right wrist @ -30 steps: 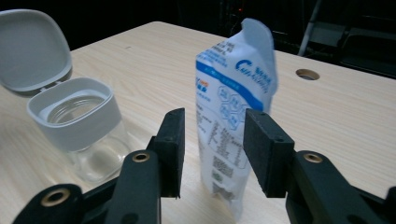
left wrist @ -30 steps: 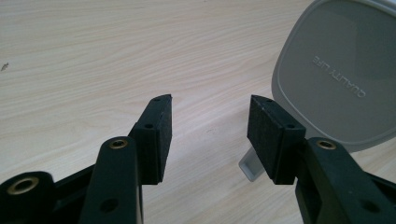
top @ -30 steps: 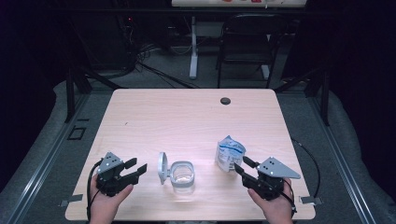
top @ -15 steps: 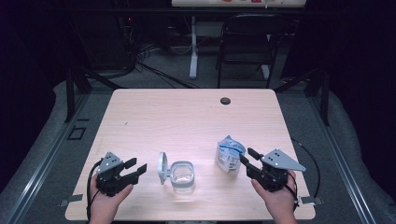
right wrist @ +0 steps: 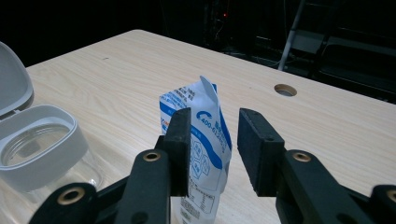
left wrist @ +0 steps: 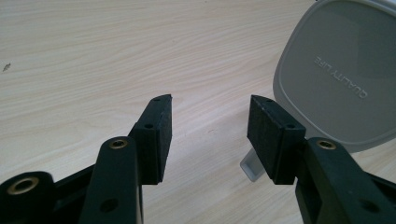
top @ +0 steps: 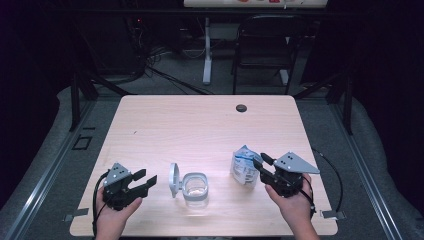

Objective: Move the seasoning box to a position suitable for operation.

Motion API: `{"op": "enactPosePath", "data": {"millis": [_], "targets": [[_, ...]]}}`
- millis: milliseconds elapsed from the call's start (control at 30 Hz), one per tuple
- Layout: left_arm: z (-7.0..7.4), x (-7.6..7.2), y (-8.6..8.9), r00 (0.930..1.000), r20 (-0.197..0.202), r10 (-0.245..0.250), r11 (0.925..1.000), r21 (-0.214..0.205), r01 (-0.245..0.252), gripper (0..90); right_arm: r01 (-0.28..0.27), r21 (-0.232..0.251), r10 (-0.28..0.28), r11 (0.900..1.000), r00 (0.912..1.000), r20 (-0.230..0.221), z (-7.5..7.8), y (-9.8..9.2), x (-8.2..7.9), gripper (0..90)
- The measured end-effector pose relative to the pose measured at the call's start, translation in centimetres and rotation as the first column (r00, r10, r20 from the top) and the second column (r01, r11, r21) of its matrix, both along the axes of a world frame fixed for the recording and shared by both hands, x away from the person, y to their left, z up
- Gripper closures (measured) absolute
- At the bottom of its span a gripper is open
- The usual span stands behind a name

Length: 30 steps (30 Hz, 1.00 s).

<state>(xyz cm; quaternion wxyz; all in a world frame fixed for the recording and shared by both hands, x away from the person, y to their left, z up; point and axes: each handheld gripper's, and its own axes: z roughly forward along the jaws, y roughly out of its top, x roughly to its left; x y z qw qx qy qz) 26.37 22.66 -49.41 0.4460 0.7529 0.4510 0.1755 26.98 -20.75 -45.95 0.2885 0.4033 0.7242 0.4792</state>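
A white and blue pouch point(top: 244, 165) point(right wrist: 201, 130) stands upright on the table point(top: 200, 125) at the front right. My right gripper point(top: 260, 161) point(right wrist: 215, 116) reaches it from the right, and its jaws have just been closing with the pouch's top between them. One pad overlaps the pouch and a gap shows at the other, so it is open. A clear jar point(top: 195, 187) point(right wrist: 42, 144) with its grey hinged lid point(top: 174, 179) point(left wrist: 336, 79) swung open sits at the front centre. My left gripper point(top: 148, 177) point(left wrist: 211, 100) rests open just left of the lid, holding nothing.
A round cable hole point(top: 241, 108) point(right wrist: 285, 89) lies near the table's far edge. A dark chair point(top: 270, 45) and a stand's legs are on the floor beyond the table. Bare tabletop stretches behind the jar and pouch.
My right gripper has shifted slightly right and away from the near edge, and its jaws have narrowed around the pouch. The left gripper, jar and lid have not moved.
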Motion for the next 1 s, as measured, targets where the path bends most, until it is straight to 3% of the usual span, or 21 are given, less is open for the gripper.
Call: {"op": "enactPosePath", "data": {"millis": [300,467,500,667,1000], "targets": [[0.01,0.01,0.09,1.0,-0.005,0.002,1.0,0.002,-0.002,50.9,-0.005,-0.012,0.005,0.9999,0.9998,-0.021,-0.1,0.53,0.77,71.0],[0.01,0.02,0.11,1.0,-0.004,0.003,1.0,0.0,-0.003,50.9,0.002,-0.028,-0.003,0.9996,0.9996,-0.027,0.11,0.51,0.95,78.4],[0.01,0.02,0.1,1.0,-0.004,0.003,1.0,0.0,-0.003,50.9,0.006,-0.037,-0.007,0.9993,0.9995,-0.032,0.2,0.47,0.95,83.3],[-0.05,0.04,0.08,1.0,-0.007,0.002,1.0,0.003,-0.002,50.9,-0.008,-0.05,0.007,0.9987,0.9994,-0.034,0.3,0.42,0.96,88.1],[-0.07,0.08,0.16,1.0,-0.006,0.001,1.0,-0.001,-0.001,50.9,-0.019,-0.072,0.015,0.9972,0.9988,-0.047,0.61,1.02,0.73,90.0]]}}
